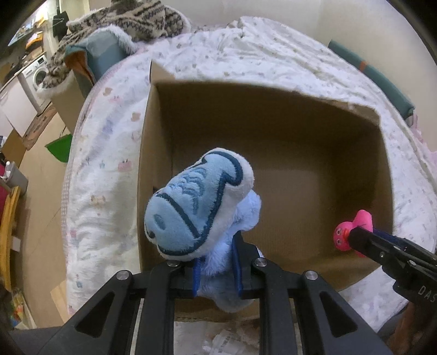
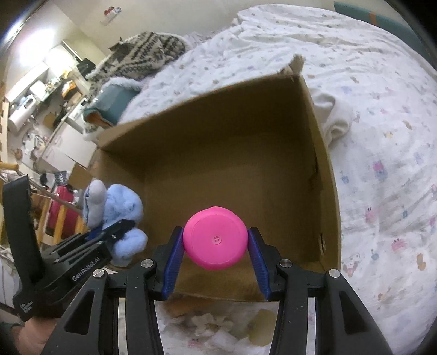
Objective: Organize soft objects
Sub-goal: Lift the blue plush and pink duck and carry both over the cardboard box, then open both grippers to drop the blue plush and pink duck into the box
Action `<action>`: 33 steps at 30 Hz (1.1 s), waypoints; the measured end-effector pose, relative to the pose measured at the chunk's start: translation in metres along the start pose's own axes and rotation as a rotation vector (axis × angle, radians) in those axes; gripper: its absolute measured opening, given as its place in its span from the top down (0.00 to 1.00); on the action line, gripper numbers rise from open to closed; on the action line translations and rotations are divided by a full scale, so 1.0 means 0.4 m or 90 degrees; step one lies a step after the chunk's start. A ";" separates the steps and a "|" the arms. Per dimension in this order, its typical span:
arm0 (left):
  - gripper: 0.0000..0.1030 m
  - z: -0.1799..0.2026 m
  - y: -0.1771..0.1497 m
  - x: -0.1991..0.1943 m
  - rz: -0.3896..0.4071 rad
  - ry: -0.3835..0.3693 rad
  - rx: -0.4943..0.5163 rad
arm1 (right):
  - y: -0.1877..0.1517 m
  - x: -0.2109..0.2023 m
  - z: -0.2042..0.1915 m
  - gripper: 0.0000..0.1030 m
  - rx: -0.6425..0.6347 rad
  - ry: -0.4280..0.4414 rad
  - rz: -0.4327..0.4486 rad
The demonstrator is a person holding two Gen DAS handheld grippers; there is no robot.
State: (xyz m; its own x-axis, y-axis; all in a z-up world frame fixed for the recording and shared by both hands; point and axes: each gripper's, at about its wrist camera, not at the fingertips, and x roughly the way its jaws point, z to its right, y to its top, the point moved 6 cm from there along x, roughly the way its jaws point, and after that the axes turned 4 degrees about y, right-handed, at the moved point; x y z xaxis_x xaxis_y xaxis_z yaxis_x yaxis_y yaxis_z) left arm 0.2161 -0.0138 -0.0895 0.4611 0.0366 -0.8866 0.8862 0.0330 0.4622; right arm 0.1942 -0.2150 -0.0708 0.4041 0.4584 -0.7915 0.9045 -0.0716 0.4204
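Observation:
My left gripper [image 1: 217, 269] is shut on a blue and white plush toy [image 1: 196, 204] and holds it over the near left part of an open cardboard box [image 1: 273, 114]. My right gripper [image 2: 215, 247] is shut on a pink rubber toy [image 2: 215, 239], held over the box's near edge. In the left wrist view the pink toy [image 1: 352, 232] shows at the right with a small face. In the right wrist view the plush toy [image 2: 117, 210] and the left gripper show at the left. The box [image 2: 218, 142] has nothing inside that I can see.
The box sits on a bed with a white patterned quilt [image 1: 245, 49]. A striped fuzzy blanket [image 1: 123, 21] and a teal cushion [image 1: 95, 57] lie at the far left. A washing machine [image 1: 35, 76] and floor clutter are off the bed's left side.

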 end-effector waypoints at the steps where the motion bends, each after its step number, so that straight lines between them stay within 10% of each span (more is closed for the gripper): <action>1: 0.83 -0.003 -0.003 0.006 -0.002 0.006 -0.002 | -0.005 0.009 0.002 0.52 -0.005 -0.010 -0.005; 19: 0.79 0.025 -0.012 0.026 0.009 -0.005 0.014 | -0.029 0.058 0.028 0.52 -0.013 -0.043 -0.049; 28: 0.48 0.030 -0.003 0.013 0.013 -0.013 0.012 | -0.030 0.052 0.040 0.52 0.003 -0.026 -0.043; 33: 0.31 0.030 0.004 -0.005 0.023 -0.012 0.013 | -0.015 0.025 0.033 0.29 -0.004 -0.023 -0.009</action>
State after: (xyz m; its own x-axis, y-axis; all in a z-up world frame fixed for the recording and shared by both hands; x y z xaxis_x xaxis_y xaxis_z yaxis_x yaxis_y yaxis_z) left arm 0.2170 -0.0260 -0.0873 0.4934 0.0186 -0.8696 0.8696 0.0123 0.4937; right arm 0.1948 -0.2215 -0.0871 0.3963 0.4269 -0.8128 0.9094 -0.0605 0.4116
